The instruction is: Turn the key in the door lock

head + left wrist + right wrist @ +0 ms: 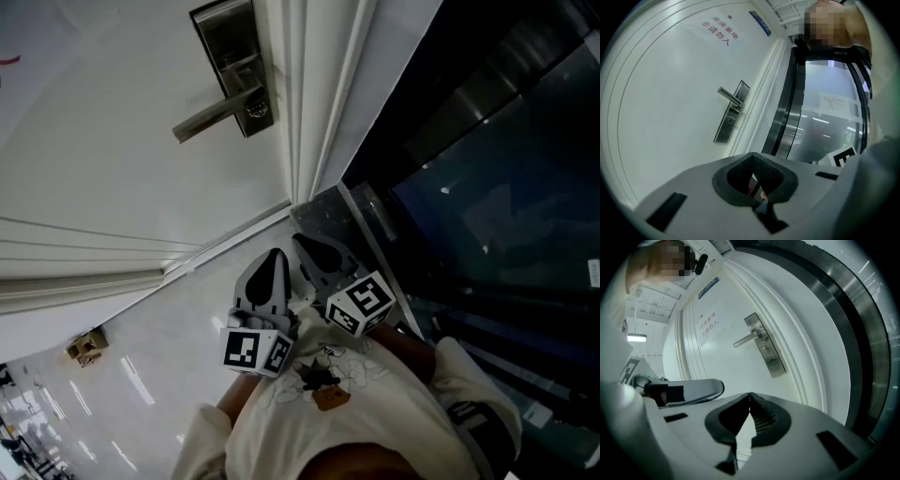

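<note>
The white door carries a steel lock plate with a lever handle and a round cylinder beneath it. No key can be made out in the cylinder or in either gripper. Both grippers hang low by the person's body, well short of the lock and pointing toward the door. My left gripper is shut, with nothing seen between its pads, and from it the lock plate sits ahead to the left. Just to its right, my right gripper is shut and empty, with the lock plate ahead and above.
The moulded door frame runs along the lock's right side. Beyond it stands a dark glass panel in a metal frame. A sign with red print is high on the door. A small brown box lies on the floor at lower left.
</note>
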### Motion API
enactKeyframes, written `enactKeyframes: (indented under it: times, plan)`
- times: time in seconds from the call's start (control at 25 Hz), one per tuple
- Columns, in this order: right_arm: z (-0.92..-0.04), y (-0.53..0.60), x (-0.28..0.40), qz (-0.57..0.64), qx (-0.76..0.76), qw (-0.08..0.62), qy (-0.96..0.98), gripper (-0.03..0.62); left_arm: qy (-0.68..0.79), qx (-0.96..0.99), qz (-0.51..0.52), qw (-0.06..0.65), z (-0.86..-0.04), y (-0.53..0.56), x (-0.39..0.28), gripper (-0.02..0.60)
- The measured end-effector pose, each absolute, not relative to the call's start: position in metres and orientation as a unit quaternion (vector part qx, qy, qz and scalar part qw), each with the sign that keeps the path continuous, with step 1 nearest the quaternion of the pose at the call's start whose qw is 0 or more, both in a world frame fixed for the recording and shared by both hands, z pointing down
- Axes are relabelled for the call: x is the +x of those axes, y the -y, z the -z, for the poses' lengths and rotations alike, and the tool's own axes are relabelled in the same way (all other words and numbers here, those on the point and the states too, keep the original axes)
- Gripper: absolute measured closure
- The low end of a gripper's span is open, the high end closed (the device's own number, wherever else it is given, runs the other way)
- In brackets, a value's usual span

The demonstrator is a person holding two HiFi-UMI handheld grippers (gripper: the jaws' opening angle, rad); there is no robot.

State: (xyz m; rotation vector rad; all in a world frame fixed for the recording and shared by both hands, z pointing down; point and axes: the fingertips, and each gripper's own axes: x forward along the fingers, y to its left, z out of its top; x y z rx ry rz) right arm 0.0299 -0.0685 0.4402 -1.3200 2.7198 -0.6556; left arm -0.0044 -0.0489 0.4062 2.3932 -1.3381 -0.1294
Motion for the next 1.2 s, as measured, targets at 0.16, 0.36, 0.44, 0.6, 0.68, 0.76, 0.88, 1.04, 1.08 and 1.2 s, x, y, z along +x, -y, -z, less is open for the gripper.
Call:
enactKeyframes:
  times: [0.16,0.36,0.44,0.6,0.68,0.76,0.88,1.04,1.08,1.2]
  plan:
    - [-0.437,0.038,0.046,0.188,-0.412,0.018,-0.891,0.586,0.494,0.843,0.037,0.208,-0.416,0.014,0.015,0.577]
    - [-0.435,-0.008,0.065,0.173,-0.401,0.01,-0.899,0.586,0.502,0.835,0.027,0.223,-0.43,-0.041,0.044,0.577]
    - [-0.437,-0.028,0.072,0.166,-0.402,0.003,-0.9,0.586,0.51,0.831,0.028,0.221,-0.431,-0.059,0.046,0.577]
    - [-0.441,-0.059,0.079,0.169,-0.408,0.002,-0.897,0.586,0.521,0.828,0.03,0.207,-0.424,-0.08,0.042,0.577]
    - [-0.441,-0.062,0.077,0.163,-0.411,0.005,-0.897,0.586,0.518,0.831,0.032,0.202,-0.421,-0.084,0.04,0.577]
    - [-0.438,-0.061,0.073,0.161,-0.415,0.009,-0.895,0.586,0.514,0.835,0.032,0.196,-0.419,-0.085,0.037,0.577]
    - [-0.431,-0.062,0.067,0.154,-0.42,0.012,-0.894,0.586,0.51,0.838,0.034,0.19,-0.415,-0.089,0.034,0.575]
    - [-0.431,-0.067,0.061,0.157,-0.429,0.011,-0.89,0.586,0.51,0.838,0.04,0.192,-0.414,-0.095,0.024,0.577]
    - [-0.431,-0.068,0.058,0.157,-0.429,0.009,-0.89,0.586,0.51,0.838,0.04,0.191,-0.414,-0.095,0.021,0.577]
    - [-0.432,-0.068,0.05,0.154,-0.426,0.006,-0.892,0.586,0.51,0.838,0.041,0.189,-0.414,-0.097,0.014,0.577]
